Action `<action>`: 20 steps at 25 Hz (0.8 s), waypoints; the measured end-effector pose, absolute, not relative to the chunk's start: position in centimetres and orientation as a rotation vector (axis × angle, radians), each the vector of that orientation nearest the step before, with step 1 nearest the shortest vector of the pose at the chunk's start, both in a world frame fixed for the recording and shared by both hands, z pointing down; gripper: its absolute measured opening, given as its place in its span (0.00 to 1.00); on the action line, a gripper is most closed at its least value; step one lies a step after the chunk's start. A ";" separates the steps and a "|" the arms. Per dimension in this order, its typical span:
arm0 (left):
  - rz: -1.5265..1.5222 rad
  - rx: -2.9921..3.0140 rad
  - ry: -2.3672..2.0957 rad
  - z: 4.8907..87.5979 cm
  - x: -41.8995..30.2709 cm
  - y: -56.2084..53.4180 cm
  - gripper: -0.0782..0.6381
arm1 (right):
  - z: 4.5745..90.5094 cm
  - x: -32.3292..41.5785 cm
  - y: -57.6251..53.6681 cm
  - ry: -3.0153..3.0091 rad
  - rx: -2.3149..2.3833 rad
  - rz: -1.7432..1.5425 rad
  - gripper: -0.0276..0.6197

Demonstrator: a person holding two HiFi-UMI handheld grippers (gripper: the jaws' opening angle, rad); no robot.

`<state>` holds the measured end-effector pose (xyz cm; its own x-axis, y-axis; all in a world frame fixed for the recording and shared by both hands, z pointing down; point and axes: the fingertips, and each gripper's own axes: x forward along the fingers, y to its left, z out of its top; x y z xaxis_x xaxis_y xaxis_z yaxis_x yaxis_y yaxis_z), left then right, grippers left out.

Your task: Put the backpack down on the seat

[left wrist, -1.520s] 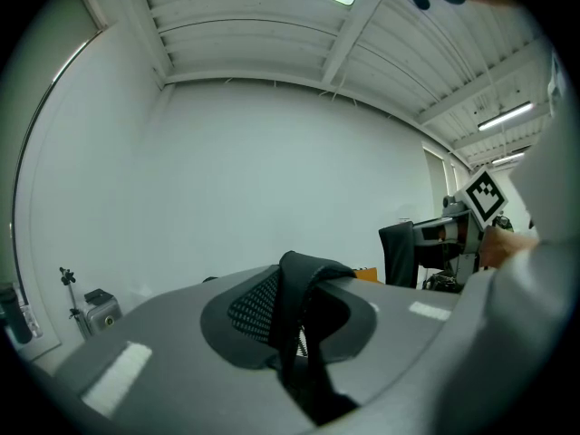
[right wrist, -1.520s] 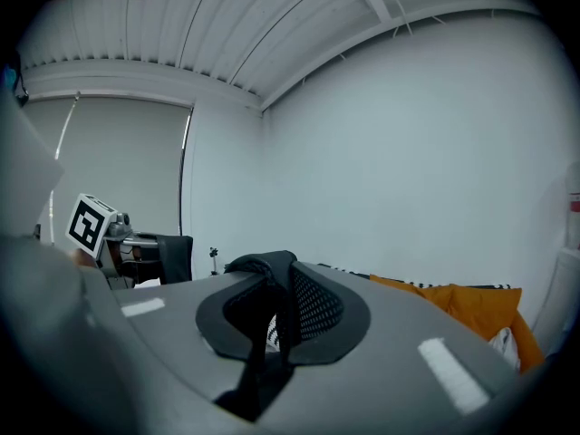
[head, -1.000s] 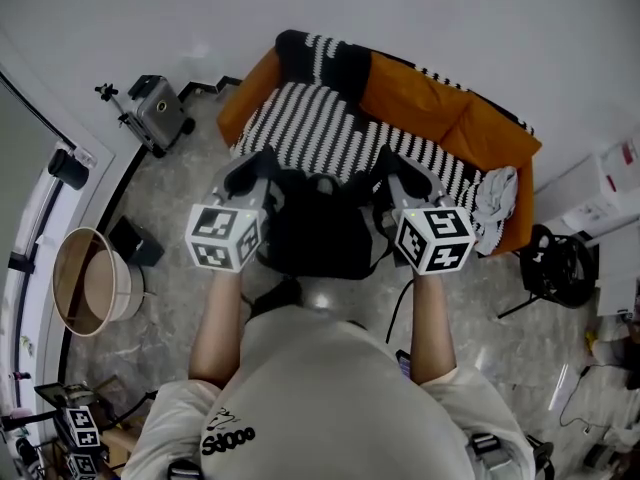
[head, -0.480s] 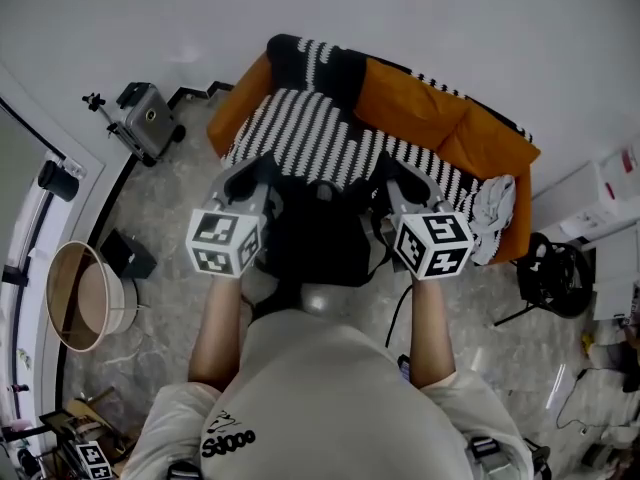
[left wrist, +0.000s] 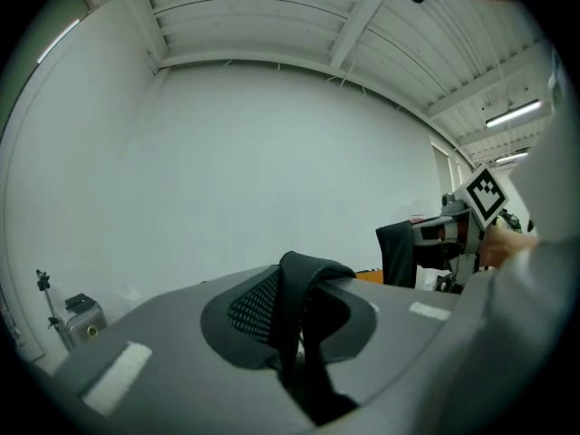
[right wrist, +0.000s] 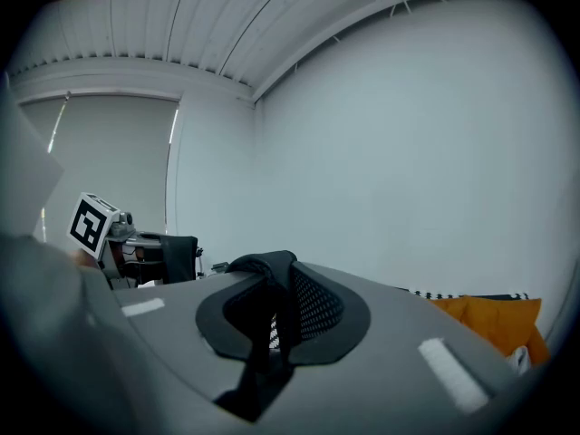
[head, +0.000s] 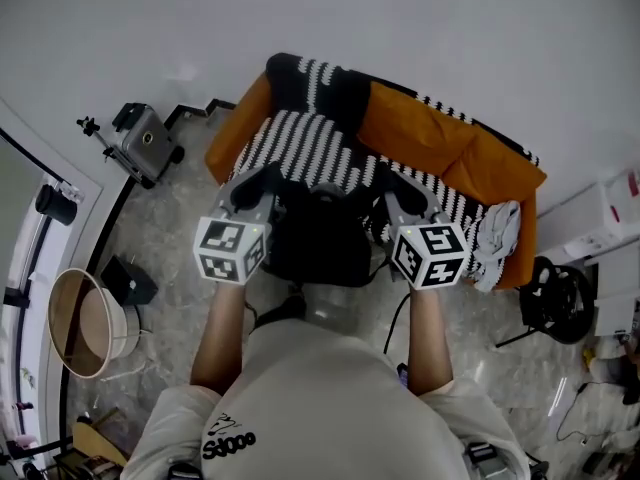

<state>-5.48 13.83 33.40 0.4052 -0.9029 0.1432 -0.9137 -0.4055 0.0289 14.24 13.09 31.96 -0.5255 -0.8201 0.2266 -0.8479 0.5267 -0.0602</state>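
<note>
- As I look down through the head view, the biggest thing is the orange sofa, standing against the white wall.
- A black-and-white striped blanket covers the sofa's left part and runs on over the seat towards the right.
- The black backpack hangs between my two grippers at the sofa's front edge, overlapping the blanket; I cannot tell whether it touches the seat.
- A round tan tub stands on the floor, well apart to the left.
- A grey case sits near the sofa's left end.
- A crumpled white cloth lies at the sofa's right end.
- The left hand-held gripper is narrow, its jaws pinched onto a padded strap with mesh on one side.
- The right hand-held gripper is likewise narrow, clamped onto a second padded strap.
- Each marker cube carries only black-and-white square patterns, no letters.
- There is a dark print on my shirt, too small and curved to read with certainty.
</note>
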 end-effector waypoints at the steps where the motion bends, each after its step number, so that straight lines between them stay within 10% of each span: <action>1: 0.155 2.546 -1.648 33.3 -5.7 12.9 0.17 | 31.9 14.1 12.1 -2.591 1.435 0.250 0.09; 20: 0.161 2.511 -1.578 34.6 -9.3 -4.2 0.17 | 33.5 10.4 -3.6 -2.524 1.467 0.348 0.09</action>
<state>-9.29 -4.16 34.58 0.4336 -0.8826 0.1816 -0.9011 -0.4249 0.0866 10.36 -3.60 33.54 -0.4868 -0.8245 0.2884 -0.8718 0.4792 -0.1015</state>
